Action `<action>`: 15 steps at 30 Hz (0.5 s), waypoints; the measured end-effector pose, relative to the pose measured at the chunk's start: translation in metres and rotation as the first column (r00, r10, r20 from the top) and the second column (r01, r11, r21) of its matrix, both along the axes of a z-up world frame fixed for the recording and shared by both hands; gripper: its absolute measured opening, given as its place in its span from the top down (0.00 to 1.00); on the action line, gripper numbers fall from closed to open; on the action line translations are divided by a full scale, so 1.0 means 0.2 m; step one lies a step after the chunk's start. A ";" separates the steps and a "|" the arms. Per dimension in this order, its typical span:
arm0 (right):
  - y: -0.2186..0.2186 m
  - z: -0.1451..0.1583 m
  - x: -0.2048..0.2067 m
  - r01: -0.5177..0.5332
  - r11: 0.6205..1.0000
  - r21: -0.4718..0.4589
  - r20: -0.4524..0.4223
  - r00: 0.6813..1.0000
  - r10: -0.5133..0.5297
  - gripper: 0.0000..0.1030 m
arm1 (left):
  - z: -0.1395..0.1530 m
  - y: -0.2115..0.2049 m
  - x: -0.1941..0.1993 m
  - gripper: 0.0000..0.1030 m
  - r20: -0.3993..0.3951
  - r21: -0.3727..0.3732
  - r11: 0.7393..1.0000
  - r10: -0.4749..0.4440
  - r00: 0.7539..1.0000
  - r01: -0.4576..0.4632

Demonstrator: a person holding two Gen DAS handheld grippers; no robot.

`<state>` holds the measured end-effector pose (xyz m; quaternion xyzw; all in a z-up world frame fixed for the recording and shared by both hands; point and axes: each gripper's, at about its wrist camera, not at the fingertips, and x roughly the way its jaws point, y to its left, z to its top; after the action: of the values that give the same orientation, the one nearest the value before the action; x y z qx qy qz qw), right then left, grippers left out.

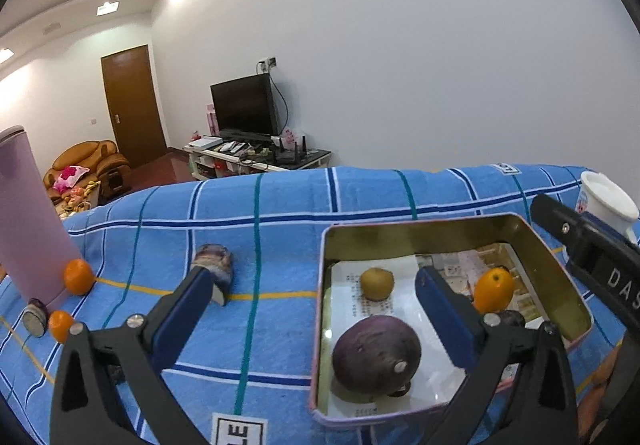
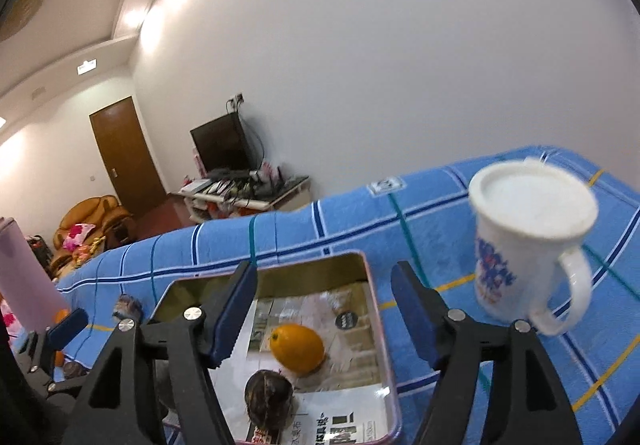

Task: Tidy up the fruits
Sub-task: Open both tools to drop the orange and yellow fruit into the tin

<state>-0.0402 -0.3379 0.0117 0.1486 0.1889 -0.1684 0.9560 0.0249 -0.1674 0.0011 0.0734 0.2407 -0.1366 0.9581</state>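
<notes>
While the tin tray (image 1: pixel 560 277) already holds a small brown fruit (image 1: pixel 377 283), a large purple fruit (image 1: pixel 376 355), an orange citrus (image 1: pixel 493 290) and a small dark fruit (image 2: pixel 268 399), the sorting looks roughly half done. Left out on the cloth: two oranges (image 1: pixel 79 276) (image 1: pixel 60 325) beside a pink container (image 1: pixel 28 221), a cut purple piece (image 1: pixel 35 318), and another purple piece (image 1: pixel 214 265) touching the left finger (image 1: pixel 184 309). More may lie behind the gripper; poor view there.

Left gripper (image 1: pixel 316 305): jaws wide, holding nothing, straddling the tray's near-left edge. Right gripper (image 2: pixel 324 309): jaws wide, empty, over the tray.

Surface: blue plaid cloth (image 1: pixel 280 205); white lidded mug (image 2: pixel 528 241) right of the tray. Room: white walls, TV on a low stand (image 1: pixel 244 109), brown door (image 1: pixel 132 105), orange armchair (image 1: pixel 88 161).
</notes>
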 end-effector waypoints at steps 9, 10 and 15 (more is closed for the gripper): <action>0.08 0.04 -0.02 0.007 0.993 -0.115 0.039 0.999 -0.002 0.27 | 0.00 0.08 -0.02 0.00 0.017 0.003 0.999 0.049 0.999 -0.049; 0.09 0.04 -0.03 0.006 0.993 -0.120 0.043 0.999 -0.001 0.27 | 0.00 0.09 -0.02 0.00 0.016 0.002 0.999 0.052 0.998 -0.053; 0.11 0.05 -0.05 0.008 0.989 -0.146 0.062 0.998 0.002 0.27 | 0.00 0.13 -0.03 0.00 0.014 -0.005 0.998 0.070 0.997 -0.070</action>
<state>-0.0496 -0.3161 0.0219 0.0836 0.1462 -0.1786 0.9694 0.0183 -0.1412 0.0003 0.0638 0.2361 -0.1030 0.9641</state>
